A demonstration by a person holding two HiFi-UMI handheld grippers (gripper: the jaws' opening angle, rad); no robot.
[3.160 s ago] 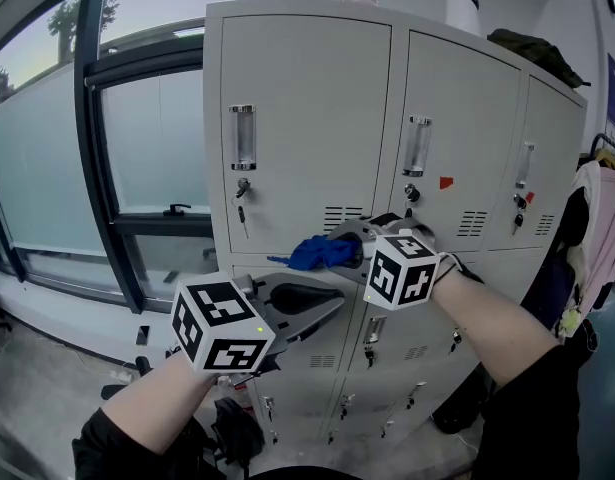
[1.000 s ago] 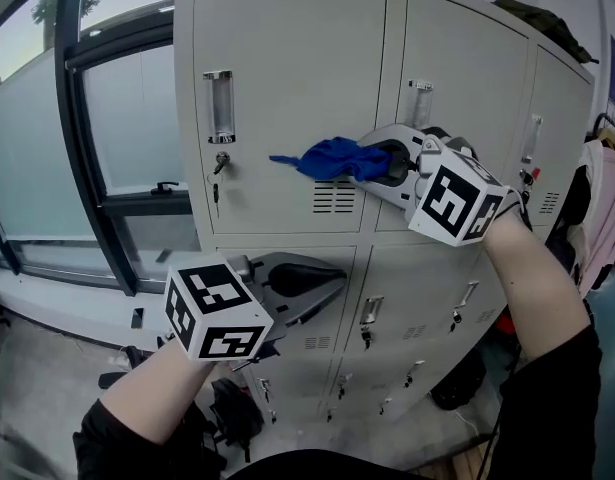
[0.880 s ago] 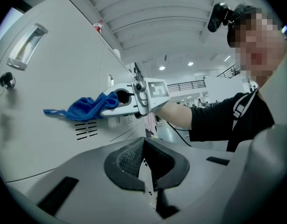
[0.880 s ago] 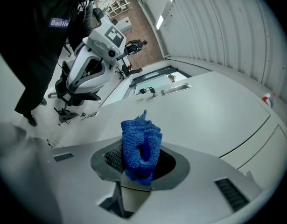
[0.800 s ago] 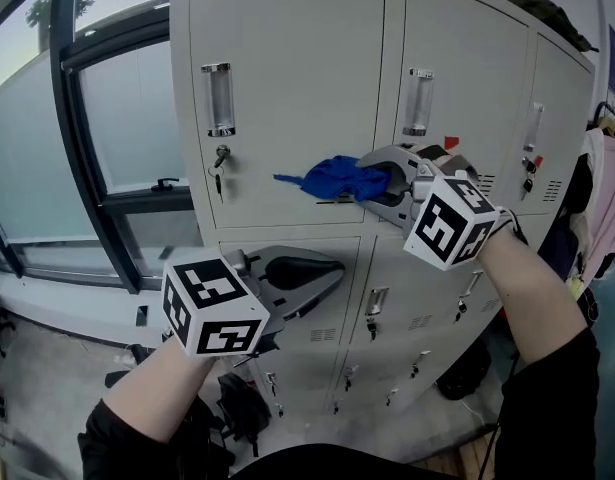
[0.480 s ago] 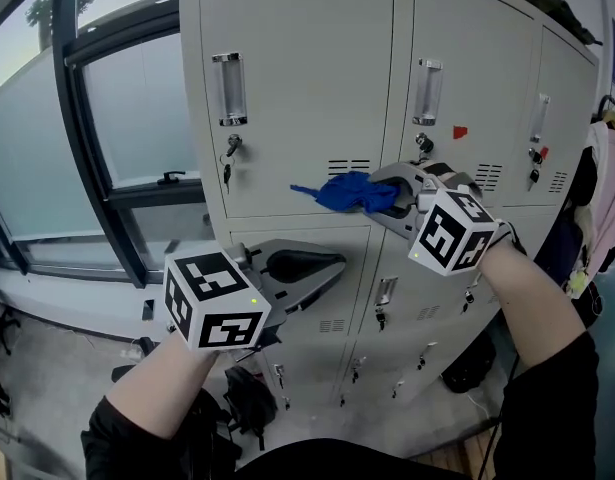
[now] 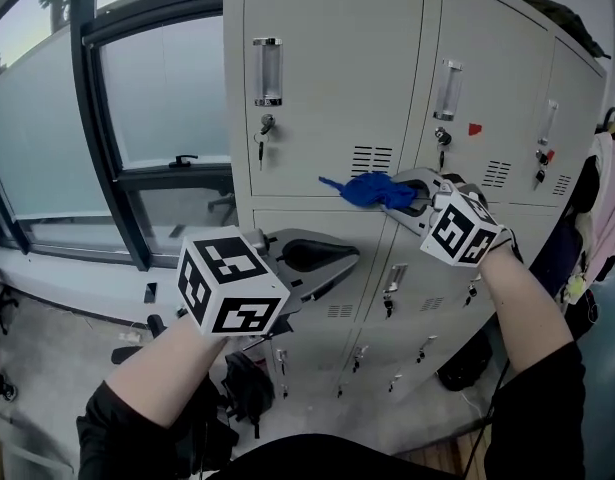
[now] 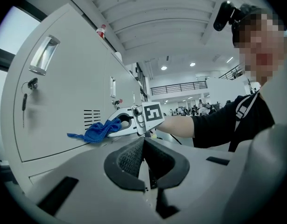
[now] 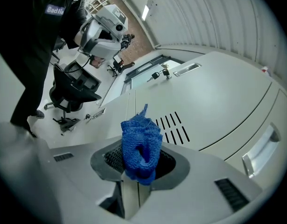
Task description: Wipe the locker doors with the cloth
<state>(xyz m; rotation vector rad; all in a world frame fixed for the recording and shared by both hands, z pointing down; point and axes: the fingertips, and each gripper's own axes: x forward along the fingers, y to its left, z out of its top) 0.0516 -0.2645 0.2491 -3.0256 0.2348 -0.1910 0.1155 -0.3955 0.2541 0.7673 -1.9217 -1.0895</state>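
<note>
A bank of pale grey locker doors (image 7: 327,78) fills the head view, with handles, keys and vent slots. My right gripper (image 7: 399,194) is shut on a blue cloth (image 7: 372,190), which hangs against the bottom of the upper-left door beside the vent slots (image 7: 371,160). In the right gripper view the cloth (image 9: 141,146) bunches out of the shut jaws over the door (image 9: 218,106). My left gripper (image 7: 349,263) is shut and empty, held lower in front of the bottom-row door. The left gripper view shows the cloth (image 8: 99,131) and the right gripper (image 8: 117,125) beyond its own shut jaws.
A large window (image 7: 157,98) with a dark frame stands left of the lockers. Clothes (image 7: 607,198) hang at the far right. A dark bag (image 7: 562,18) lies on top of the lockers. Office chairs (image 9: 73,85) show on the floor in the right gripper view.
The right gripper has swept the cloth down the upper-left door, from beside the handle level to its bottom edge by the vent slots. The left gripper stays shut and low.
</note>
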